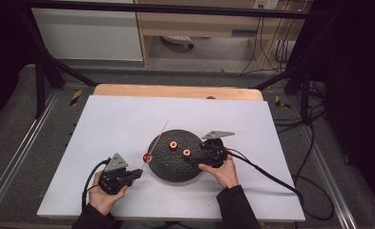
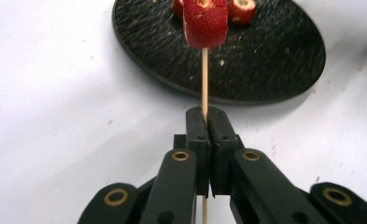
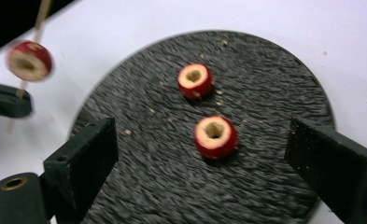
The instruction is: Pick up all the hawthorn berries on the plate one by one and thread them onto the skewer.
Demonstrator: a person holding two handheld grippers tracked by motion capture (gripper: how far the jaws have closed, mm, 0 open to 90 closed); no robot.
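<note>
From above, the left gripper (image 1: 136, 173) pinches a thin stick (image 1: 157, 141) poked through a red fruit piece (image 1: 147, 157).

Its own view shows the jaws tight together on that stick.

The right gripper (image 3: 200, 154) has jaws wide apart, with a cored fruit (image 3: 215, 136) between them on the black plate (image 3: 274, 84). No writing can be read.

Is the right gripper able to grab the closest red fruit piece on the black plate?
Probably yes. The right gripper is open, its jaws either side of the nearer cored fruit piece on the black plate, with nothing between them.
</note>
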